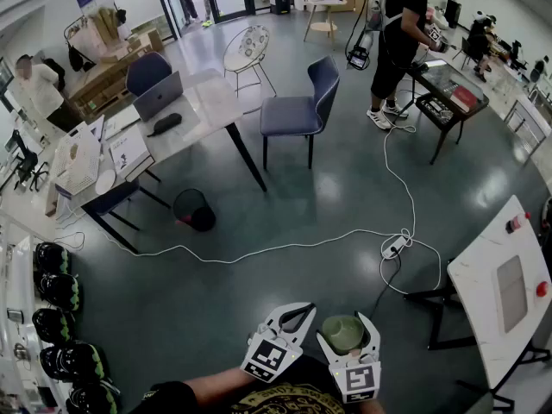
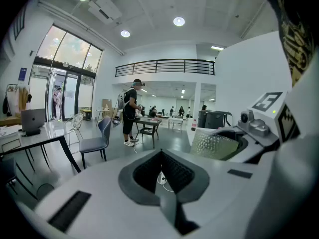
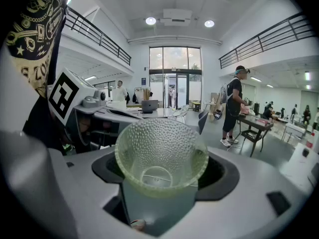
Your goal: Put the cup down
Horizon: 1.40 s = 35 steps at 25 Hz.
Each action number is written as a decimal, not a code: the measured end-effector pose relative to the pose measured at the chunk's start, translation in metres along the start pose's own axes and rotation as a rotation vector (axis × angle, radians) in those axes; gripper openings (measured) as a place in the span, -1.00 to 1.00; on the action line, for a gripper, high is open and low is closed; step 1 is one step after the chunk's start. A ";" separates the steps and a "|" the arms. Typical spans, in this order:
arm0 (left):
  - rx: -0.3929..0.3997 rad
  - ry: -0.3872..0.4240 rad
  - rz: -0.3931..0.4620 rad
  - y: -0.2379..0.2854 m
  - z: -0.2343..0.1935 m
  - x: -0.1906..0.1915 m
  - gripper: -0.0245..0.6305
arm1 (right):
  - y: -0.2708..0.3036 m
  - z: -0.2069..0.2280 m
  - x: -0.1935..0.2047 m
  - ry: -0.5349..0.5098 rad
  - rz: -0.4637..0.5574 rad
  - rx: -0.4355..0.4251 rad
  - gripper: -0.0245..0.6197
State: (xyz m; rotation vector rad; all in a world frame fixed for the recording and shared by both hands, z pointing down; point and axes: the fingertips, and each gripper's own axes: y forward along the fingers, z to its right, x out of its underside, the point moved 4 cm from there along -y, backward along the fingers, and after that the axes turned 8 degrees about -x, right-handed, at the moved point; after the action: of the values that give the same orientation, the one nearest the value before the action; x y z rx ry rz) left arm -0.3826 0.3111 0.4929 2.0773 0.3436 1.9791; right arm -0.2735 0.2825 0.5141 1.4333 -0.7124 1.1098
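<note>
A pale green dimpled glass cup (image 1: 345,333) sits between the jaws of my right gripper (image 1: 347,321), low in the head view and held above the floor. In the right gripper view the cup (image 3: 160,153) fills the gap, mouth toward the camera, with the black pads (image 3: 222,171) against its sides; the right gripper (image 3: 160,169) is shut on it. My left gripper (image 1: 304,310) hangs just to its left, jaws closed with nothing in them. In its own view the left gripper (image 2: 160,152) has its tips meeting, and the cup (image 2: 214,146) shows at the right.
A white table (image 1: 483,274) with red knobs stands at the right. On the floor lie a white cable (image 1: 285,247) and a power strip (image 1: 393,247). A black bin (image 1: 191,209), a blue chair (image 1: 302,110), a laptop table (image 1: 203,102) and a standing person (image 1: 401,41) lie farther off.
</note>
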 end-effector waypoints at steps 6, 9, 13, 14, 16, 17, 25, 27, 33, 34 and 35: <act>0.012 0.002 -0.002 -0.003 0.007 0.001 -0.90 | -0.007 -0.002 -0.001 0.007 -0.009 0.005 0.30; 0.019 0.008 -0.003 -0.002 0.006 0.000 -0.90 | -0.005 -0.002 0.004 0.012 -0.001 0.016 0.30; 0.031 0.002 -0.006 -0.002 0.006 -0.001 -0.90 | -0.007 -0.004 -0.005 0.010 -0.011 0.020 0.30; 0.033 0.001 -0.006 -0.002 0.007 0.000 -0.90 | -0.009 -0.004 -0.008 0.012 -0.017 0.020 0.30; 0.035 0.000 -0.004 -0.001 0.008 0.000 -0.90 | -0.010 -0.002 -0.010 0.018 -0.018 0.023 0.30; 0.034 0.001 -0.002 0.000 0.008 -0.001 -0.90 | -0.009 -0.001 -0.010 0.019 -0.014 0.025 0.30; 0.034 -0.006 -0.008 0.002 0.010 -0.001 -0.90 | -0.013 0.006 -0.011 0.027 -0.006 0.041 0.30; 0.040 -0.007 -0.008 0.004 0.014 -0.003 -0.90 | -0.018 0.010 -0.010 0.027 -0.006 0.048 0.30; 0.071 0.012 -0.001 0.018 0.035 -0.011 -0.90 | -0.033 0.024 -0.008 0.036 -0.010 0.079 0.30; 0.079 0.015 0.003 0.021 0.039 -0.012 -0.90 | -0.036 0.028 -0.008 0.040 -0.010 0.089 0.30; 0.087 0.018 0.007 0.025 0.043 -0.014 -0.90 | -0.039 0.033 -0.007 0.043 -0.009 0.100 0.30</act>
State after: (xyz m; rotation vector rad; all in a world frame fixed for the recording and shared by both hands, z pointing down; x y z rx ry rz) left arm -0.3406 0.2820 0.4861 2.1172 0.4340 2.0218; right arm -0.2331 0.2566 0.4948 1.4907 -0.6278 1.1798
